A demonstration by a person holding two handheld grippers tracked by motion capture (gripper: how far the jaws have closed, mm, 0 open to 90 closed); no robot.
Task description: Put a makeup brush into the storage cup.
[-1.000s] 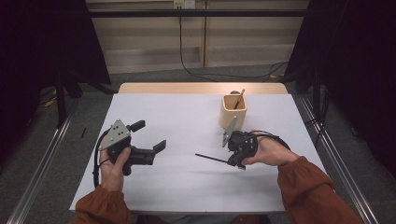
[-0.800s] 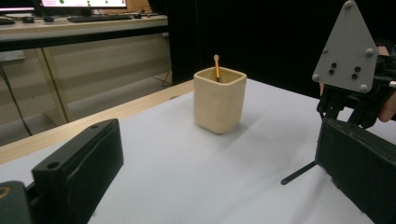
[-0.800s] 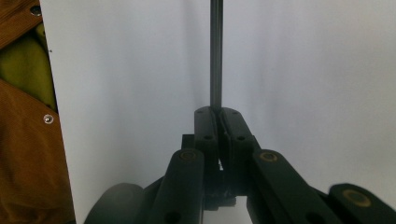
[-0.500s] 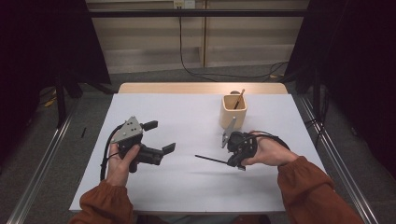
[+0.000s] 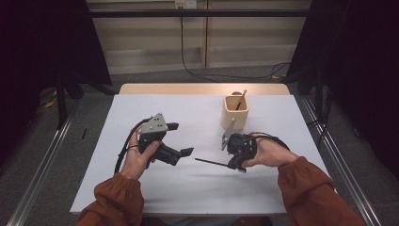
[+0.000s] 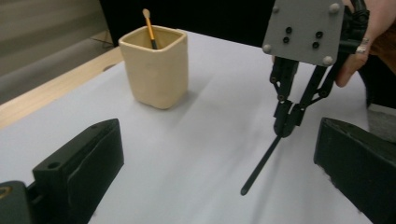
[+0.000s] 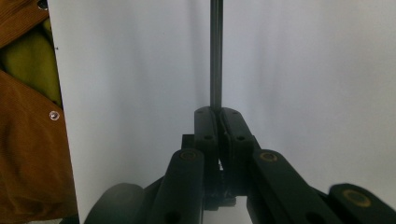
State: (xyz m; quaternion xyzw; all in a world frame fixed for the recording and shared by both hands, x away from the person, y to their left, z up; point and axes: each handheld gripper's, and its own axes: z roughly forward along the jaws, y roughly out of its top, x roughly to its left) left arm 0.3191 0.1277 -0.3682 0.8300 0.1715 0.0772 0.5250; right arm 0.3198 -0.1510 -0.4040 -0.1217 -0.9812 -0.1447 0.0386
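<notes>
My right gripper [image 5: 231,164] is shut on a thin black stick [image 5: 211,162] that points left, just above the white table sheet [image 5: 197,188]. The right gripper view shows both jaws pressed together at the stick's [image 7: 215,51] base, gripper [image 7: 218,112]. My left gripper [image 5: 181,139] hovers open left of centre, its jaws aimed at the stick. In the left gripper view its jaws [image 6: 219,140] stand wide apart, with the right gripper [image 6: 287,123] and the stick [image 6: 259,165] ahead. A beige square cup [image 5: 235,113] holds a brush [image 5: 241,99] at the back right.
The table's wooden back edge [image 5: 202,88] lies beyond the cup [image 6: 156,65]. Metal rails [image 5: 42,160] run along both sides of the table. Cables [image 5: 221,75] lie on the floor behind it.
The left gripper has moved right and a little toward the stick, with its jaws still apart. The right gripper and the stick have stayed in place.
</notes>
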